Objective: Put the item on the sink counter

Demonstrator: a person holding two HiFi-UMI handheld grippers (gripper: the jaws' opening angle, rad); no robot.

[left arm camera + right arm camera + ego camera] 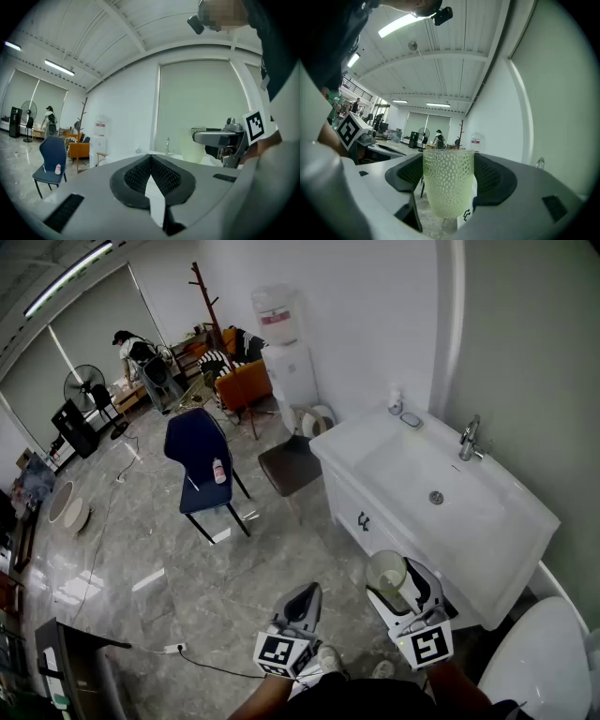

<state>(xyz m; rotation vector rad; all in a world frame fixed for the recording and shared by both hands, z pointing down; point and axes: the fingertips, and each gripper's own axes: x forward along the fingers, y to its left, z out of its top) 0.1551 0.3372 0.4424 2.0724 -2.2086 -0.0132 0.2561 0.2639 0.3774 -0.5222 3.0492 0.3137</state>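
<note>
A pale green dimpled glass cup (448, 183) stands upright between the jaws of my right gripper (449, 180), which is shut on it. In the head view the cup (386, 576) is held level, in front of the near left corner of the white sink counter (506, 540). My left gripper (302, 604) hangs beside it to the left, over the floor; its jaws meet with nothing between them (149, 171). The left gripper view also catches the right gripper (220, 138) with the cup off to the right.
The counter has a basin with a drain (436, 497), a faucet (469, 439) at the wall and a soap dish (411, 419) at its far end. A brown stool (289, 465) and a blue chair (197, 465) stand on the grey floor. A toilet (539, 662) is at bottom right.
</note>
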